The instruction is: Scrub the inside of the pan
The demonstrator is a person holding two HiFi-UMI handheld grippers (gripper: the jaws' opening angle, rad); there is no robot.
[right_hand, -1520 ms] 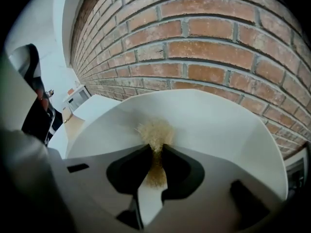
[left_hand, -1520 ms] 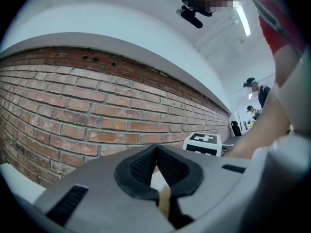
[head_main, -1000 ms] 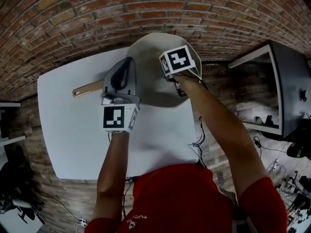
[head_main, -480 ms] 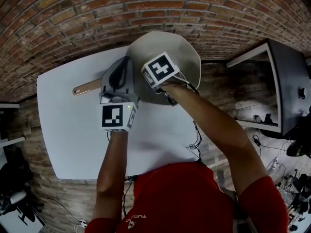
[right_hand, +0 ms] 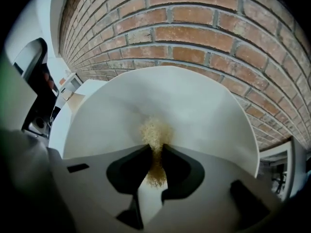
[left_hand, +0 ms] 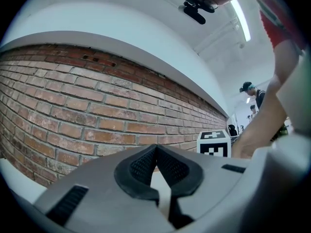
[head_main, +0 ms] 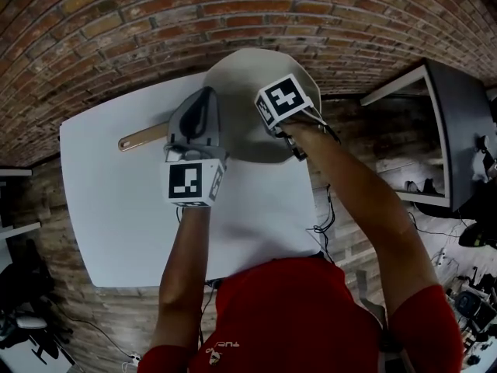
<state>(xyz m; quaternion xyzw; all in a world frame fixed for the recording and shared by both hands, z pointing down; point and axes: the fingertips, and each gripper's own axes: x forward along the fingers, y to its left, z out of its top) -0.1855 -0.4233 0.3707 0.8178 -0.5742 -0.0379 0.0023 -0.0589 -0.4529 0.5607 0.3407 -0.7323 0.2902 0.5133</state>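
Note:
A cream pan point(head_main: 247, 80) with a wooden handle point(head_main: 140, 140) lies at the far edge of the white table point(head_main: 116, 208), tipped up toward the brick wall. My left gripper point(head_main: 199, 107) sits where the handle meets the pan, its jaws shut on a pale edge of the pan point(left_hand: 163, 191). My right gripper point(head_main: 281, 106) is inside the pan point(right_hand: 194, 106), shut on a tan scrubbing pad point(right_hand: 155, 137) whose frayed end touches the pan's inner surface. The marker cube hides the pad in the head view.
A brick wall point(head_main: 116, 22) runs close behind the pan. A black cabinet with a white frame point(head_main: 454, 123) stands to the right, with cables on the floor beside the table. Two people point(left_hand: 252, 93) stand far off in the left gripper view.
My right gripper swept left across the pan half a second ago and has come back to the right side. The left gripper has kept its hold and barely moved.

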